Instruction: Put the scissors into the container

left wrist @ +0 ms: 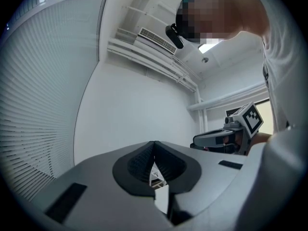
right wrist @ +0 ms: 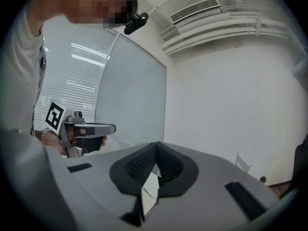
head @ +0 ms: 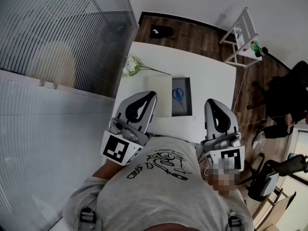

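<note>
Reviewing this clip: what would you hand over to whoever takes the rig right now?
Left gripper: shut, empty, held up near the chest.
Right gripper: shut, empty, held up likewise.
Things: scissors lie inside the container on the table.
Done: scissors are in the container.
Left: nothing for this task, as far as the views show.
</note>
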Action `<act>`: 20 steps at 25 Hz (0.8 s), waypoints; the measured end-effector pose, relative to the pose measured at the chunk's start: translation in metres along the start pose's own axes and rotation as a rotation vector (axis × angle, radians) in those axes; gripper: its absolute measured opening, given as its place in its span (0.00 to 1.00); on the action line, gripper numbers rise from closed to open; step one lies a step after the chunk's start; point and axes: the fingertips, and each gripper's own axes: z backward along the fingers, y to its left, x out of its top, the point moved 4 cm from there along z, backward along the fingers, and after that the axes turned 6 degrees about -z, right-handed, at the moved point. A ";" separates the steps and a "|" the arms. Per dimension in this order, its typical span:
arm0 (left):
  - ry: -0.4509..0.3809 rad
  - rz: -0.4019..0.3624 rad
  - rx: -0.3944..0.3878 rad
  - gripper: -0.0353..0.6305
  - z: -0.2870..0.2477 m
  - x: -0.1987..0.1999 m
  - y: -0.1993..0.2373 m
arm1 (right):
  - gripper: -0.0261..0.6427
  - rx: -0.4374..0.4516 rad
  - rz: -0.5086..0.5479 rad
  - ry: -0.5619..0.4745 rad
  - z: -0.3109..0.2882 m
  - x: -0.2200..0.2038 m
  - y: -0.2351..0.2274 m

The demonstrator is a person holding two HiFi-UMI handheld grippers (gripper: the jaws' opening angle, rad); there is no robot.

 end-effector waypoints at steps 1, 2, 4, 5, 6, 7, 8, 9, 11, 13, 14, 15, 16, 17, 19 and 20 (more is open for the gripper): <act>-0.002 0.000 0.000 0.08 0.000 0.000 0.000 | 0.05 -0.002 0.002 -0.002 0.001 0.000 0.000; -0.003 -0.001 -0.001 0.09 -0.001 0.000 0.000 | 0.05 -0.004 0.004 -0.003 0.001 0.001 0.000; -0.006 -0.003 -0.004 0.08 -0.001 0.000 0.001 | 0.05 -0.008 0.007 -0.003 0.001 0.001 0.000; -0.006 -0.004 -0.006 0.09 -0.001 0.001 0.001 | 0.05 -0.009 0.008 -0.003 0.001 0.002 0.000; -0.006 -0.005 -0.007 0.09 -0.001 0.002 0.001 | 0.05 -0.010 0.009 -0.003 0.001 0.003 0.000; -0.006 -0.006 -0.008 0.09 -0.001 0.002 0.000 | 0.05 -0.010 0.010 -0.003 0.001 0.003 0.000; -0.005 -0.008 -0.009 0.09 -0.002 0.003 0.000 | 0.05 -0.010 0.012 -0.003 0.001 0.004 -0.001; -0.005 -0.009 -0.010 0.09 -0.002 0.003 0.000 | 0.05 -0.009 0.013 -0.004 0.001 0.005 -0.001; -0.006 -0.008 -0.010 0.09 -0.002 0.003 0.000 | 0.05 -0.007 0.014 -0.006 0.001 0.006 0.000; -0.006 -0.008 -0.010 0.09 -0.002 0.004 0.000 | 0.05 -0.006 0.014 -0.006 0.001 0.007 0.000; -0.006 -0.009 -0.010 0.09 -0.002 0.005 0.000 | 0.05 -0.006 0.013 -0.007 0.001 0.008 0.000; -0.006 -0.009 -0.009 0.09 -0.003 0.006 -0.001 | 0.05 -0.005 0.011 -0.007 0.001 0.009 -0.001; -0.006 -0.010 -0.009 0.09 -0.003 0.007 -0.001 | 0.05 -0.004 0.009 -0.007 0.002 0.010 -0.002; -0.006 -0.010 -0.008 0.09 -0.004 0.008 -0.001 | 0.05 -0.003 0.008 -0.008 0.002 0.011 -0.003; -0.005 -0.010 -0.009 0.09 -0.004 0.008 -0.001 | 0.05 -0.002 0.008 -0.010 0.002 0.012 -0.002; -0.005 -0.009 -0.009 0.09 -0.003 0.007 -0.001 | 0.05 -0.002 0.008 -0.011 0.002 0.011 -0.002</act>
